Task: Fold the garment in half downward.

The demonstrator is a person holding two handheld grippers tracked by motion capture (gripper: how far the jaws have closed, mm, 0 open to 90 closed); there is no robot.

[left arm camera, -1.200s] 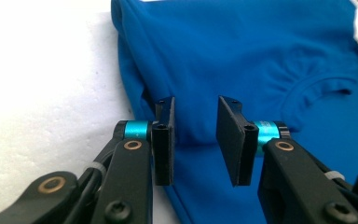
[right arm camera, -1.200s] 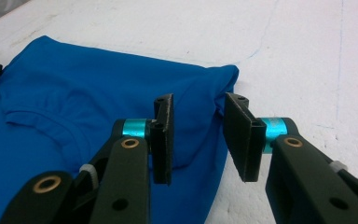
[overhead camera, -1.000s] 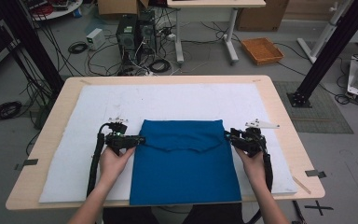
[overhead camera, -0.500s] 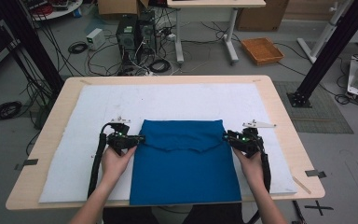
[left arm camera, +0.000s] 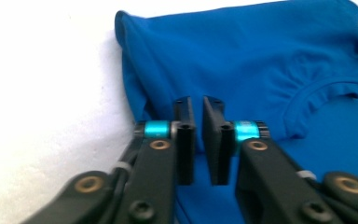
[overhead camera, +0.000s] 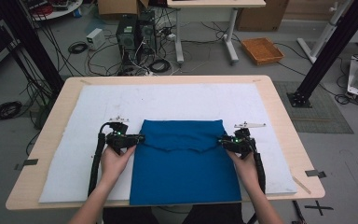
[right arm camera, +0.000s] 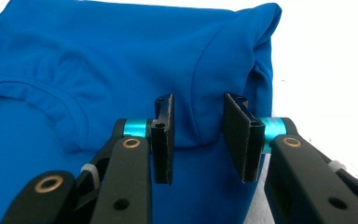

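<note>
Underneath, white mat [overhead camera: 168, 100] on wooden table [overhead camera: 279, 126], cabled floor [overhead camera: 98, 51]; both hand-held grippers apart.

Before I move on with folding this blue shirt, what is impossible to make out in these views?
- Blue shirt: near hem leaves the high view's bottom edge.
- Left tongs: cloth behind the narrow gap; contact unclear, view blurred.
- Right tongs: whether fabric lies between the pads, unclear.
</note>
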